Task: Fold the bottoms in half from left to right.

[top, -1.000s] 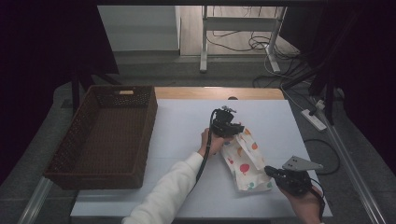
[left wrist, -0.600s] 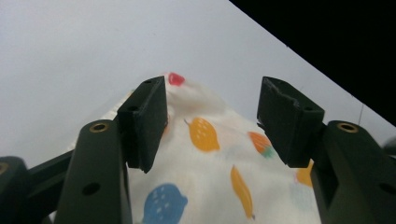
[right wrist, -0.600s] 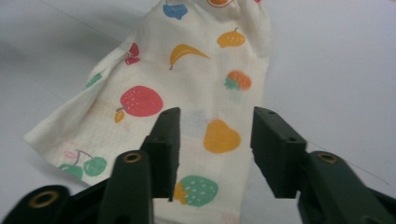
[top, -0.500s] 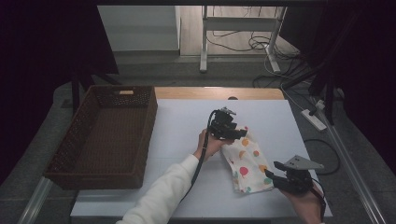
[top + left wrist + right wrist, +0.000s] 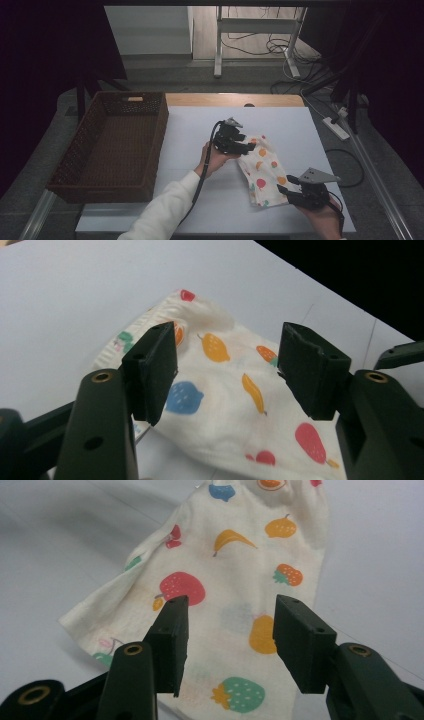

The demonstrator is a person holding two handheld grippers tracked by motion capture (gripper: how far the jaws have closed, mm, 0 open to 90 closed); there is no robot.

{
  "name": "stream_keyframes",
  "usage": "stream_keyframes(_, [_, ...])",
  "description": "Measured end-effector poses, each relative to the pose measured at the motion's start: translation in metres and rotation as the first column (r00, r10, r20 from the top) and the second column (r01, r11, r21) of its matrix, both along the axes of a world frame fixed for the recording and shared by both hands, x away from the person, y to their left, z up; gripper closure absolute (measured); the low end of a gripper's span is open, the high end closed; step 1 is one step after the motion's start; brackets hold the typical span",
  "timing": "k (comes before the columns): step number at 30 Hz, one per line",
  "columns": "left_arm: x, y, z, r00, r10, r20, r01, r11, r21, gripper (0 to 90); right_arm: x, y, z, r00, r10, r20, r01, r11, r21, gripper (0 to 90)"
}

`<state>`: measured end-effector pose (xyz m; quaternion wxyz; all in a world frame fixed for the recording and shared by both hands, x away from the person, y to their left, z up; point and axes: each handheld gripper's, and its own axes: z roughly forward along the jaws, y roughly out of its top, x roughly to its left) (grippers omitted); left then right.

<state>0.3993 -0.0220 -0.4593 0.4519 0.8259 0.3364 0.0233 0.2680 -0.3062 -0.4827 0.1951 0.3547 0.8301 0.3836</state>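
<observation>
A fruit-print cloth (image 5: 263, 169) lies folded on the white table (image 5: 200, 125), toward its right edge and nearer your side than the far edge, running aslant from your left gripper (image 5: 248, 147) down to your right gripper (image 5: 286, 191). Both sets of jaws have just been opening: in the left gripper view the jaws stand spread over the cloth (image 5: 220, 390) with the fabric between and below them but not pressed, and in the right gripper view the jaws likewise stand apart above the cloth (image 5: 225, 580), pinching nothing. The fabric rests slack, its far end a little humped and rumpled, its near corner flat against the table.

Judging by how things lie, you have set the cloth down and let go of it at both ends, so a fold looks finished or very nearly so. What is left, as far as the pictures show, is moving it on: the brown basket (image 5: 70, 167) by the table's left edge stands with nothing in it, well apart from the cloth, and looks the likely place for it. Whether a further fold is needed first cannot be told.
</observation>
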Motion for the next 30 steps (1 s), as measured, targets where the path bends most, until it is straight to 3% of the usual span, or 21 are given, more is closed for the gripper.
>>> stream_keyframes(11, [-0.019, 0.032, -0.001, 0.9998, 0.011, 0.019, -0.011, 0.9999, 0.007, 39.9, 0.002, 0.011, -0.004, 0.9979, 0.064, -0.012, -0.064, 0.998, -0.019, 48.6])
stream_keyframes(30, [-0.042, 0.062, -0.003, 0.9998, -0.012, 0.018, 0.012, 0.9999, 0.003, 38.8, 0.000, 0.029, -0.009, 0.9833, 0.179, -0.032, -0.180, 0.983, -0.034, 47.4])
